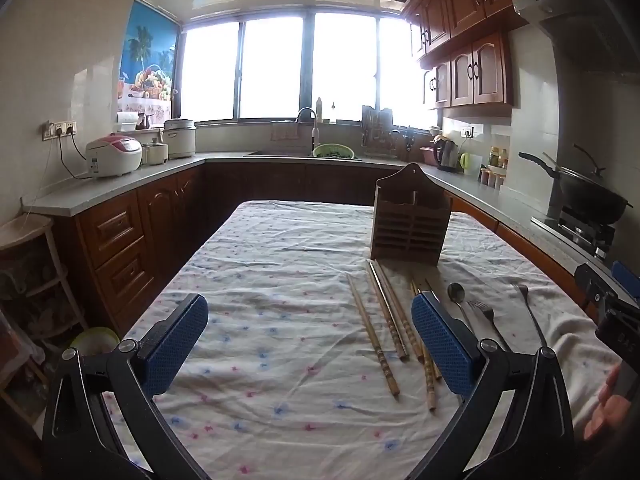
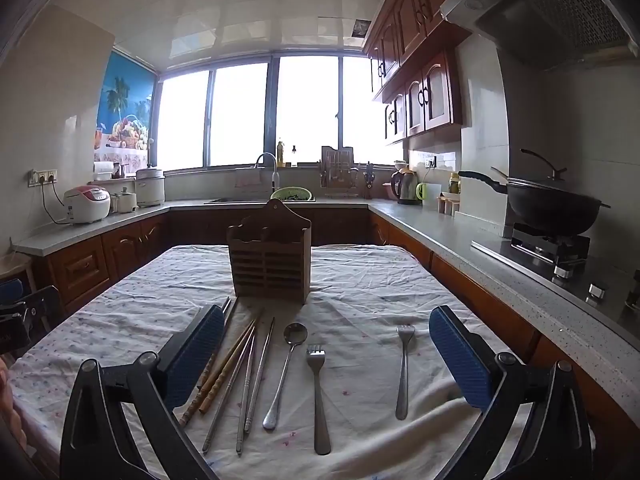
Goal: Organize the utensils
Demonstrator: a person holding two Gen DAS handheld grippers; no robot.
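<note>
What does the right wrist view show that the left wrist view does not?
Only the right wrist view: the metal chopsticks in full and the whole of both forks. Only the left wrist view: the yellow bowl beside the table and the shelf. Both: the wooden holder, bamboo chopsticks, spoon, cloth, wok.

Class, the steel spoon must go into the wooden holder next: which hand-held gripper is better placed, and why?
Right. The right hand-held gripper is open, with the long-handled steel spoon between its fingers and the slatted wooden utensil holder straight ahead. The left hand-held gripper faces bare cloth and chopsticks.
</note>
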